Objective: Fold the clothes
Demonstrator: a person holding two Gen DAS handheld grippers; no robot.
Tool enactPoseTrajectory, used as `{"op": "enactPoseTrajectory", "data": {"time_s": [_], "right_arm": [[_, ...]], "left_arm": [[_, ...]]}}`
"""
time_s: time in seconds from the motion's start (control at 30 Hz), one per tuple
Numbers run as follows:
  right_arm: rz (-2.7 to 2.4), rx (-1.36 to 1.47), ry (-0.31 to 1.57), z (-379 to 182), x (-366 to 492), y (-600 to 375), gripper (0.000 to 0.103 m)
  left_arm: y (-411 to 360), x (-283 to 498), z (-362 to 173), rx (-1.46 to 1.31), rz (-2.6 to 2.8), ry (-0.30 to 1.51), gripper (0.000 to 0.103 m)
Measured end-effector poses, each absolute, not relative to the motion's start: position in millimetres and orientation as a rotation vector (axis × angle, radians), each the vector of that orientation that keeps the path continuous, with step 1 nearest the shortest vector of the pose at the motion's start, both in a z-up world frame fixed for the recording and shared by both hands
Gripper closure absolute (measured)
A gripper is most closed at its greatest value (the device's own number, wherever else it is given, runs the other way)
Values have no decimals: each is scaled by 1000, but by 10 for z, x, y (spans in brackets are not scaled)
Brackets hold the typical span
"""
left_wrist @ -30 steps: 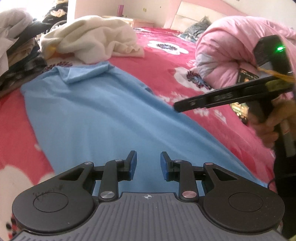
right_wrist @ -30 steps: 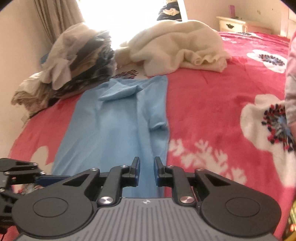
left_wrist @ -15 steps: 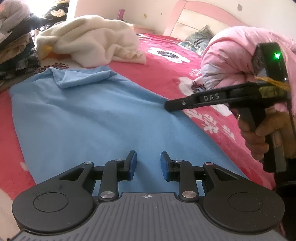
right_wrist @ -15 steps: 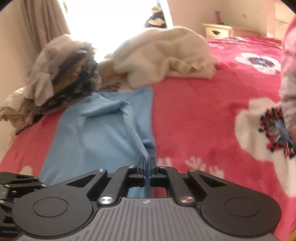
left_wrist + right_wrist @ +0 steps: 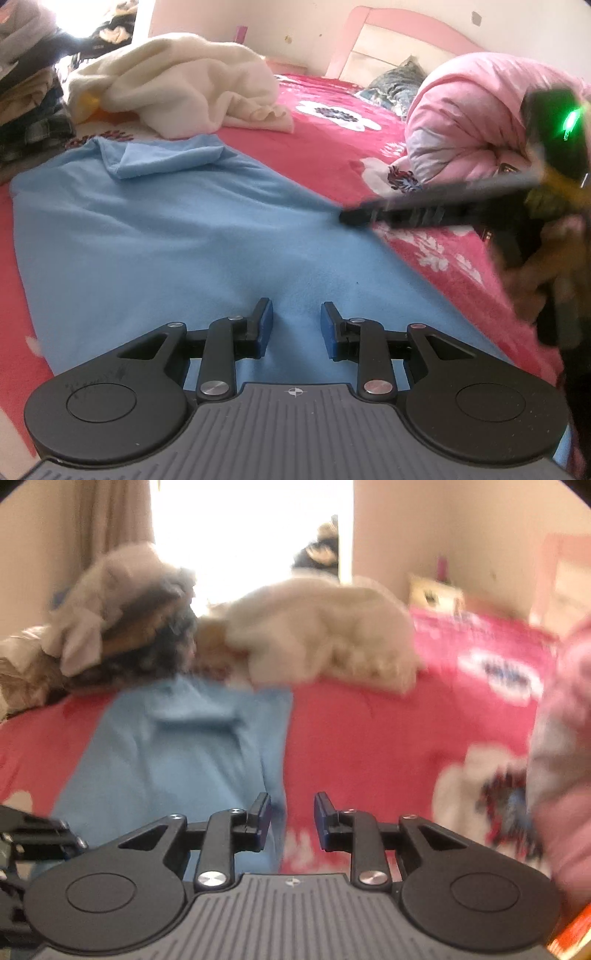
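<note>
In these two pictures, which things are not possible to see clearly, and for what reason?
- Blue shirt, near hem: hidden in both views by the gripper bodies.
- Right gripper, left wrist view: motion blur; its fingers seen edge-on, gap unreadable.
- Clothes pile and cream blanket, right wrist view: blurred, and the window glare washes out what is behind.
- Pink quilt: cut by the right edge.

The left gripper (image 5: 296, 325) points downward, its jaws apart with nothing between them. The right gripper (image 5: 291, 821) is opening, empty, gripped by a hand (image 5: 535, 266).
</note>
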State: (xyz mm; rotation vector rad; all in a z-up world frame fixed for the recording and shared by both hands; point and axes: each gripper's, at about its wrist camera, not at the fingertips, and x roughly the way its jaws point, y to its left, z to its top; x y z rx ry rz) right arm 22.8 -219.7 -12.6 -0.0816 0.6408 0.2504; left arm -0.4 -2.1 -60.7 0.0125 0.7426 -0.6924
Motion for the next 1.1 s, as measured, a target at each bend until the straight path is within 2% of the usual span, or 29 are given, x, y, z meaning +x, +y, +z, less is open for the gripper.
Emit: {"op": "enactPoseTrajectory", "data": {"time_s": [0.13,0.2,0.27,0.43,0.53,0.57,0.6,0.67,0.87,1.0,1.03,1.1], "right_arm": [[369,-223,576,-87,466,-1895,73],[434,-321,551,-137,630,-1687,65],[478,-461,512,-227,771,-1464,61],[598,-635,502,-427,991,-1149,61],[639,-683,500,-493,1077,-1042,66],[630,-657,504,-482,1115,-1051,89],[613,-615,512,-459,1159,-1077,100],[575,-502,528,-397,1252,-1165,101],[418,155,706,-353,1774,-1876,101],[413,465,782,-524,2033,-2257,95],[422,496,790,-552,2064,-2303,92],[443,533,812,-613,2133,-2344,72]], "left_arm": [[-50,-61,-617,49,-686,706,74],[-49,-70,-615,49,-684,699,74],[-43,-58,-618,41,-684,699,74],[-44,-55,-626,28,-684,698,74],[-31,-48,-628,20,-687,699,73],[-23,-42,-630,16,-688,699,73],[-17,-37,-632,12,-689,700,73],[-10,-34,-635,5,-690,700,73],[10,-36,-629,-16,-693,703,73],[9,-25,-632,-17,-698,706,73],[10,-26,-632,-17,-699,706,73],[12,-29,-631,-17,-700,706,73]]}}
